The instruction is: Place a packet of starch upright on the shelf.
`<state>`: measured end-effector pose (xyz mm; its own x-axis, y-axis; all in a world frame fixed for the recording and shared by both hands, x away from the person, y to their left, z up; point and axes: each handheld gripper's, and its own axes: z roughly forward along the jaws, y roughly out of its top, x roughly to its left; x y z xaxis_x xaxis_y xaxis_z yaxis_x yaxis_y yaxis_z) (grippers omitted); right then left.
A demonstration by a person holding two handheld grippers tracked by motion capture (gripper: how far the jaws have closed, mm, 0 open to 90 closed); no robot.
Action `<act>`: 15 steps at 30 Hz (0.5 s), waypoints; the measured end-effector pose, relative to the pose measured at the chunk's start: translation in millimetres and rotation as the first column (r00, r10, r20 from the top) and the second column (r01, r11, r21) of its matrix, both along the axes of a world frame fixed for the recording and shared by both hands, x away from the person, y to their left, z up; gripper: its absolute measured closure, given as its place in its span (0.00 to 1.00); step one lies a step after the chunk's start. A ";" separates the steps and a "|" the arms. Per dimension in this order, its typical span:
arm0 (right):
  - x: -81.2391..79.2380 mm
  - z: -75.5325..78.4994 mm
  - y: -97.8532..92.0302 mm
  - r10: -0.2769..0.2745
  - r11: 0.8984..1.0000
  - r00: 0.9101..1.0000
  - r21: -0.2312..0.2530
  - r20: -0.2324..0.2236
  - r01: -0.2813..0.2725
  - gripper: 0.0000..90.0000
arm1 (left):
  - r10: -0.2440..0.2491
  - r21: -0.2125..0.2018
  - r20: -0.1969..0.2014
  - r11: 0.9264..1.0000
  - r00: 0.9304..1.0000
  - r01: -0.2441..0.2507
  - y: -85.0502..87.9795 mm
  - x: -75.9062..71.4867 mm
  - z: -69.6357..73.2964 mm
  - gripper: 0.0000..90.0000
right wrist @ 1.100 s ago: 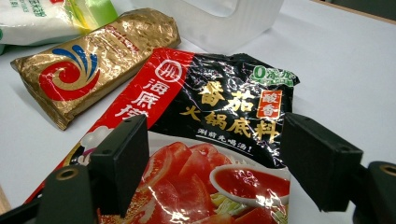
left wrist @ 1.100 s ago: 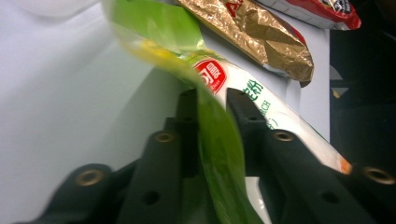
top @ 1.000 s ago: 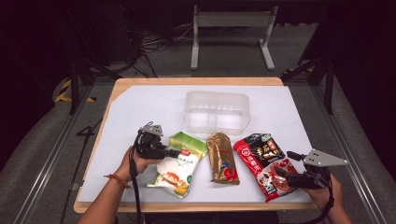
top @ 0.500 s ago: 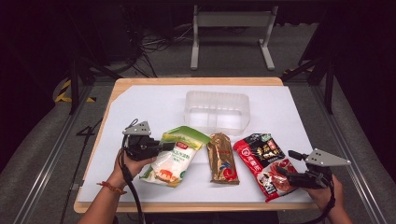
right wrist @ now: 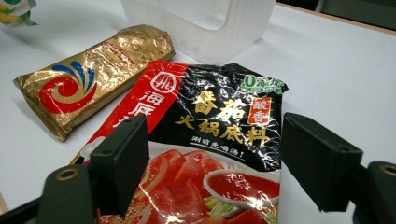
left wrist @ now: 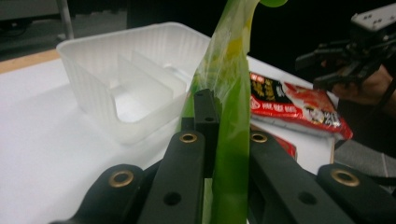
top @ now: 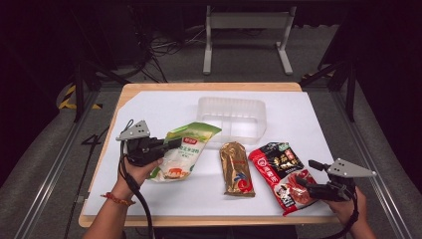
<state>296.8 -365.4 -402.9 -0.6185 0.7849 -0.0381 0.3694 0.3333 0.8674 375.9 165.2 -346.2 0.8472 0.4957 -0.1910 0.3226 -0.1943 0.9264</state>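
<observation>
Green pouch [left wrist: 231,116] pinched upright inside left claw [left wrist: 219,135], seemingly lifted.

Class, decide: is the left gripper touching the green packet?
Touching. The left gripper view shows the left gripper with its jaws closed on the green packet.

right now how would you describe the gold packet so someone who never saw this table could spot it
On the white-covered table, look at the row of three snack packets in front of the clear plastic divided tray. The crinkled gold foil packet lies flat in the middle, between the green pouch and the red-and-black sauce packet. It alone is metallic gold, with a red and blue swirl.
</observation>
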 end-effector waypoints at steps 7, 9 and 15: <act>-0.3 1.1 -1.6 -0.006 1.000 1.000 0.005 0.005 0.006 0.27 | 0.038 -0.049 0.045 0.998 0.998 -0.036 -10.7 -0.1 13.9 1.00; -0.6 1.3 -1.4 -0.005 1.000 1.000 0.007 0.006 0.005 0.27 | 0.036 -0.068 0.053 0.997 0.998 -0.032 -14.3 1.0 17.4 1.00; -0.2 0.6 -2.1 -0.008 1.000 1.000 0.003 0.005 0.008 0.28 | 0.059 -0.092 0.074 0.994 0.996 -0.052 -28.4 6.1 29.1 1.00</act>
